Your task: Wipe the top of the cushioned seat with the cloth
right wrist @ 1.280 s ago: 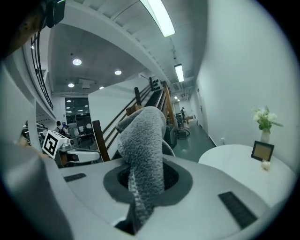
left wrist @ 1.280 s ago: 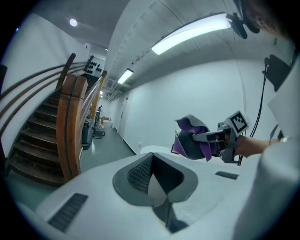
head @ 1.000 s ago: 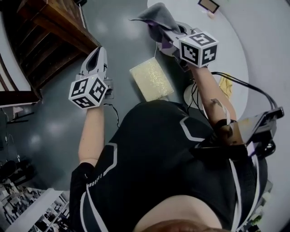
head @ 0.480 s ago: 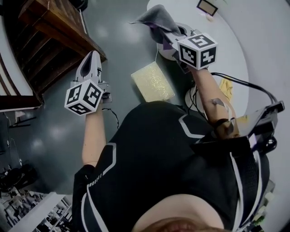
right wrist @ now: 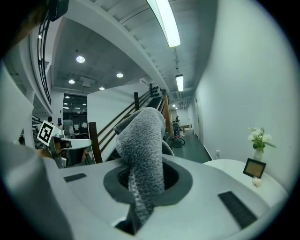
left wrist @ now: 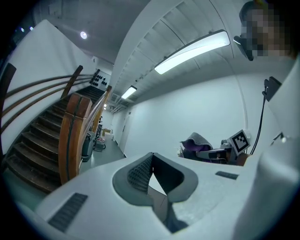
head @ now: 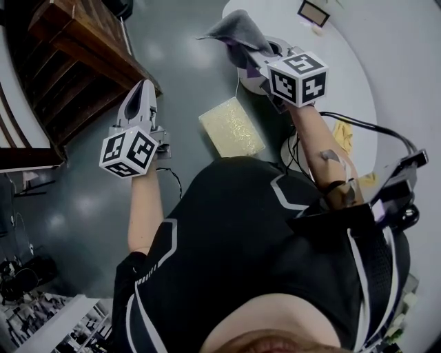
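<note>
The cushioned seat (head: 231, 126) is a pale gold square pad on the floor below and between my hands in the head view. My right gripper (head: 252, 54) is held up beyond it, shut on a grey fluffy cloth (head: 234, 27) that bunches out past the jaws. In the right gripper view the cloth (right wrist: 143, 136) stands up from the right gripper (right wrist: 145, 176) and hides the seat. My left gripper (head: 142, 88) hangs left of the seat, near the stairs, shut with nothing in it. The left gripper (left wrist: 152, 158) shows its pads meeting at the tip.
A dark wooden staircase (head: 76, 62) rises at the left, close to the left gripper. A white round table (head: 358, 62) at the right carries a small picture frame (head: 313, 10) and a vase of flowers (right wrist: 258, 138). Black cables (head: 372, 127) trail by my right arm.
My left gripper has shifted slightly left, toward the stairs. The right gripper with the cloth has barely moved.
</note>
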